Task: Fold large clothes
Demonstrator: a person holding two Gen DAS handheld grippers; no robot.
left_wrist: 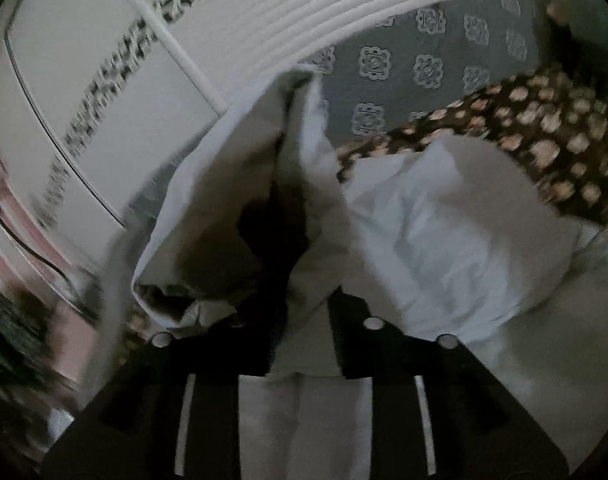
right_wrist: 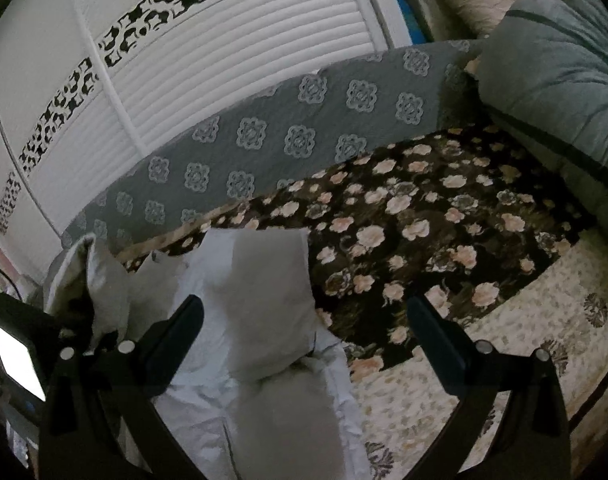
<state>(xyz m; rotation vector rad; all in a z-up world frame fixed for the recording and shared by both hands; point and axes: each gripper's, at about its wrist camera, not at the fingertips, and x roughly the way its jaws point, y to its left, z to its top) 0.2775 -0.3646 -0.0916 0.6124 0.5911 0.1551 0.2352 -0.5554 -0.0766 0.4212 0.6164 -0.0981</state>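
A large white garment (left_wrist: 443, 240) lies bunched on the bed. My left gripper (left_wrist: 300, 320) is shut on a fold of it and lifts that edge, which stands up in a peak in front of the camera. In the right wrist view the same white garment (right_wrist: 264, 300) lies below and left of centre. My right gripper (right_wrist: 304, 328) is open and empty, its jaws spread wide above the garment's right edge. The left gripper shows at the left edge of that view (right_wrist: 64, 332), with cloth rising from it.
The bed has a dark floral cover (right_wrist: 423, 220), a cream patterned quilt (right_wrist: 523, 320) at the near right and a grey medallion blanket (right_wrist: 284, 140) along the far side. A grey rolled duvet (right_wrist: 555, 92) lies at the right. White wardrobe doors (right_wrist: 184, 60) stand behind.
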